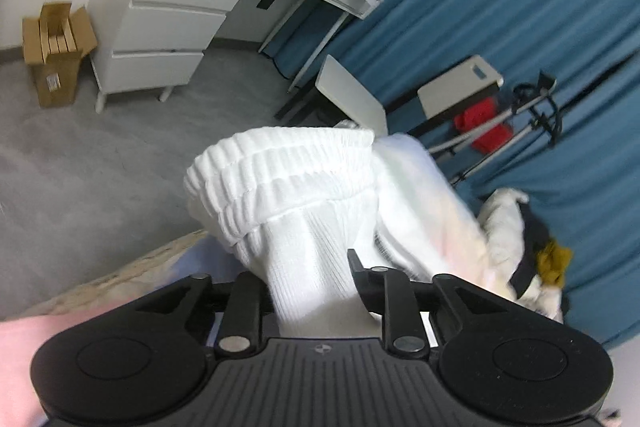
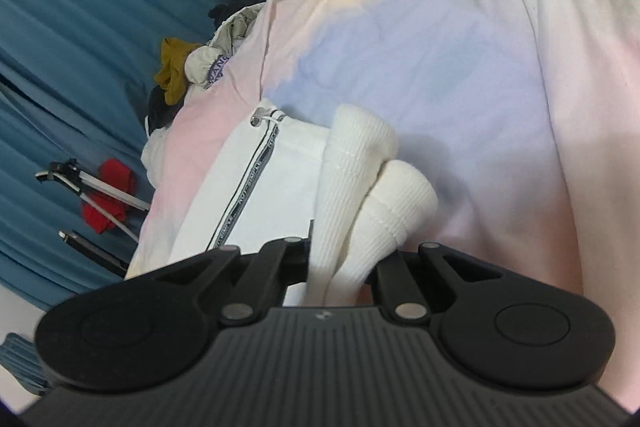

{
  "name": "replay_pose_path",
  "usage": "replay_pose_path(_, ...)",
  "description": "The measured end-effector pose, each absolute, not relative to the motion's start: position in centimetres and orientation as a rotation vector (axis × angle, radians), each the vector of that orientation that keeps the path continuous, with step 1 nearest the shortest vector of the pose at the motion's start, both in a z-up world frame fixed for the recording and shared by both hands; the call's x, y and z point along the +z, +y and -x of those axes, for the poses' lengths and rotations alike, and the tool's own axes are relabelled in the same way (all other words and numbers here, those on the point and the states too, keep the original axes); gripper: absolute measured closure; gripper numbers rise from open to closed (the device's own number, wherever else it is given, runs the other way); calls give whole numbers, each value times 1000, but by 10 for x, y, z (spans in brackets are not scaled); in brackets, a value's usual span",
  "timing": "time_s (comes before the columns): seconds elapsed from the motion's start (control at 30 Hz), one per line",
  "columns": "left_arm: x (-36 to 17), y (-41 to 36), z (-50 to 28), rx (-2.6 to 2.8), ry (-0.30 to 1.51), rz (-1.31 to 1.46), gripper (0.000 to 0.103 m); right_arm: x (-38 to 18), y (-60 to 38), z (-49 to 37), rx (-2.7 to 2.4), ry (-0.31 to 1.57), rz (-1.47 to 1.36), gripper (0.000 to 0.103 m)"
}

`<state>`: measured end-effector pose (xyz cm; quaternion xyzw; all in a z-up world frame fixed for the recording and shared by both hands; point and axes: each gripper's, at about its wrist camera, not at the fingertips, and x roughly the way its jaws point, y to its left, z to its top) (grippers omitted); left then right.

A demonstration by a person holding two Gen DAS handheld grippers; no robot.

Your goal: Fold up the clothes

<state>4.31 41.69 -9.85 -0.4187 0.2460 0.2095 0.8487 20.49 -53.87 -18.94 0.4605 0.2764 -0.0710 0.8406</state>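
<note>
A white garment with a thick ribbed band [image 1: 288,183] hangs bunched up in the left wrist view. My left gripper [image 1: 316,267] is shut on the cloth just below that band; one fingertip [image 1: 356,265] shows and the other is hidden by fabric. In the right wrist view my right gripper [image 2: 344,239] is shut on two rolled folds of the same white ribbed band [image 2: 360,179]. The garment's white body with a black-taped zip [image 2: 256,167] lies to the left, on a pastel tie-dye cloth [image 2: 440,67].
A pile of other clothes [image 2: 188,67], mustard, white and dark, lies beyond the pastel cloth. A blue curtain [image 1: 520,7] hangs behind, with a tripod and red cloth [image 1: 484,127]. A white drawer unit [image 1: 160,27] and a cardboard box [image 1: 56,51] stand on the grey floor.
</note>
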Motion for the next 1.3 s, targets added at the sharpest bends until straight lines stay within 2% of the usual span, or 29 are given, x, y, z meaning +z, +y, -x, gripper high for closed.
replay_pose_path(0.07,-101,409,-34,439,530,856,64,-189,-538,-203,-144,576,-964,95)
replay_pose_path(0.13,-97,401,-24,457,540,787,45,-190,-536,-203,-144,572,-934,95)
replay_pose_path(0.33,-65,389,10,434,575,646,33,-189,-528,-202,-162,549,-860,94)
replay_pose_path(0.57,-10,365,30,403,532,489,32,-189,-521,-204,-186,541,-801,94)
replay_pose_path(0.9,13,254,-52,232,512,353,32,-197,-506,-214,-200,521,-668,94)
replay_pose_path(1.07,-5,177,-99,124,525,321,31,-201,-500,-215,-211,503,-635,94)
replay_pose_path(1.3,-60,71,-132,7,605,201,31,-202,-501,-212,-199,493,-649,94)
